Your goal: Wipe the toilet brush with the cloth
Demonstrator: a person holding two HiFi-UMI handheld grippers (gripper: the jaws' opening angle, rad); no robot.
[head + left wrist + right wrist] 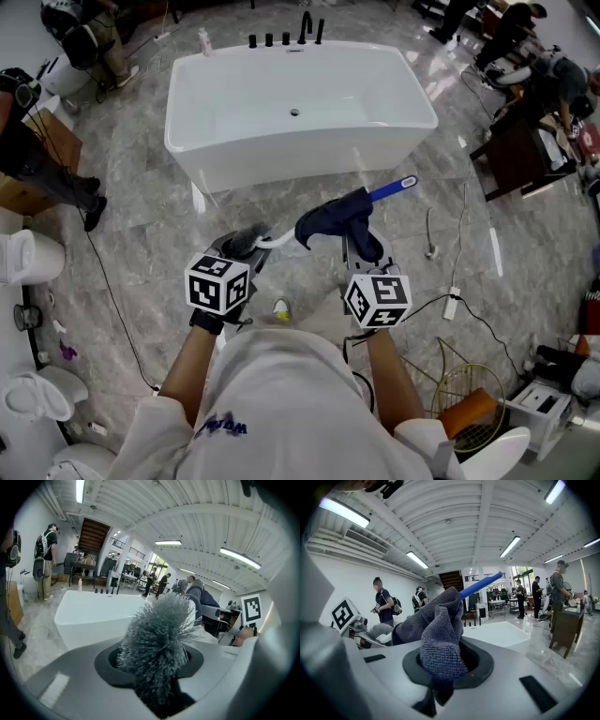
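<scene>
- Over the grey marble floor [141,187], in front of one white bathtub [281,155], a person holds two claws, one in each hand.
- Readable writing is scarce: each claw carries a cube with black-and-white square markers, the left cube [218,283] and the right cube [378,300], and the purple print on the person's white shirt [281,394] is too blurred to read.
- One toilet brush [389,190] lies level between the claws, above the floor. Its grey bristle head is at the left and its blue handle end points up and to the right.
- Left claw [246,246]: closed on the bristle head, which stands up between its jaws in the left gripper view.
- Right claw [361,246]: clamped on one dark blue-grey cloth [333,220]. The cloth is bunched around the brush's handle, between the white neck and the blue end.
- The bathtub shows a drain in its bottom and a row of black fittings [286,39] on its far rim.
- One wire basket [442,398] at the lower right holds an orange thing [469,412].
</scene>
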